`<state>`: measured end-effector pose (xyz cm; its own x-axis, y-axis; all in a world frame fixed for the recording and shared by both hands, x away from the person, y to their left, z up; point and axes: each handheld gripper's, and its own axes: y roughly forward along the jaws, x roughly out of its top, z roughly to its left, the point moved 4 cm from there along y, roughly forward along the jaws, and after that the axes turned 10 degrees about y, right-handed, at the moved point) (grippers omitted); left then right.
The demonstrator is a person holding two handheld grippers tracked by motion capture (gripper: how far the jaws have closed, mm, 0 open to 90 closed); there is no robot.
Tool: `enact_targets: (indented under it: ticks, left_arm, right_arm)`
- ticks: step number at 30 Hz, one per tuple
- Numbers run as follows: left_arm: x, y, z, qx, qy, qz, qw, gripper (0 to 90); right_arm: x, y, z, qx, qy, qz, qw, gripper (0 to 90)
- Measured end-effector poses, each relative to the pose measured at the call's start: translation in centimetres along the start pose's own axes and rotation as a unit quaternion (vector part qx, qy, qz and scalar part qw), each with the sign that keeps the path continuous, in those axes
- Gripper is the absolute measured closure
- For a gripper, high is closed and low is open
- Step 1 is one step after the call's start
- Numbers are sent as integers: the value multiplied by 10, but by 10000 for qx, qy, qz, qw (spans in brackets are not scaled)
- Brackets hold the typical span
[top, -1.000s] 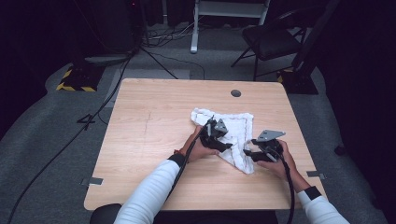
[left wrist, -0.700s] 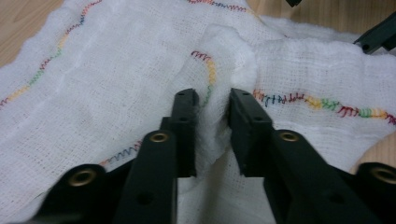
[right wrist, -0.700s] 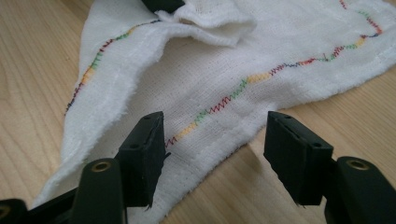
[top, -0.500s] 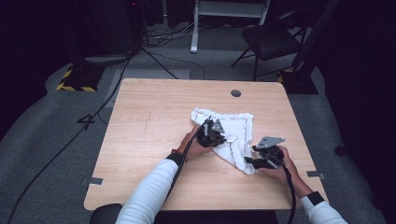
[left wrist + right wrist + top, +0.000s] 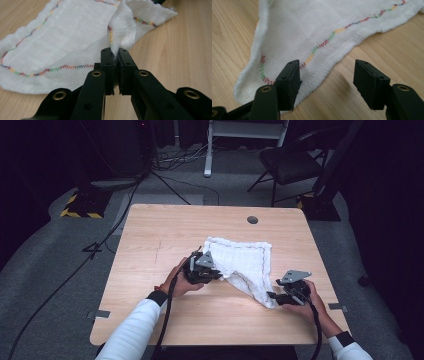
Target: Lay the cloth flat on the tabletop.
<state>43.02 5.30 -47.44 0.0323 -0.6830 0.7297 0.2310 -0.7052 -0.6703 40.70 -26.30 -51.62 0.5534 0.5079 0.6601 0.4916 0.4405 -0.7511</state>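
In the high view, a white cloth (image 5: 245,262) is seen lying on the wooden table (image 5: 150,245), right of centre, with the left gripper (image 5: 212,272) at its near-left edge and the right gripper (image 5: 272,296) at its near corner; no container is seen on the table

In the left gripper view, the jaws are clamped together on a raised fold of the cloth (image 5: 50,47)

In the right gripper view, the jaws are held apart around the cloth's (image 5: 312,27) stitched corner, unclosed. For a clean fold, the hem should be seated deep between the jaws before closing, and both corners lifted evenly
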Motion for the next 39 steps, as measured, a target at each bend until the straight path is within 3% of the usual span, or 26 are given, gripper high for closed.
enact_targets:
  ticks: [8,13,20,23,25,30,35,39]
  left_arm:
    - [-25,-20,-28,-224,222,321,9990,846]
    - [-38,-18,-41,-363,179,474,9981,841]
    - [-51,-16,-50,-364,-23,582,9976,773]
    - [-55,-20,-53,-262,-149,564,9980,698]
    - [-56,-24,-52,-69,-308,543,9980,593]
    - [-57,-37,-55,247,-702,290,9968,397]
    - [-45,-29,-55,347,-728,193,9966,299]
    - [-34,-13,-50,394,-661,338,9965,283]
  right_arm:
    - [-9,-9,-3,-50,74,1,10000,386]
    - [-14,-14,-3,-105,38,78,9999,374]
    - [-25,-22,-2,-134,-5,103,9999,373]
    - [-27,-24,-2,-138,9,72,9999,370]
    - [-28,-26,-1,-92,37,45,9999,368]
    - [-22,-33,6,-7,-16,-221,9998,373]
    - [-12,-29,18,70,-223,-287,9993,384]
    - [-8,-21,23,105,-344,-213,9991,387]
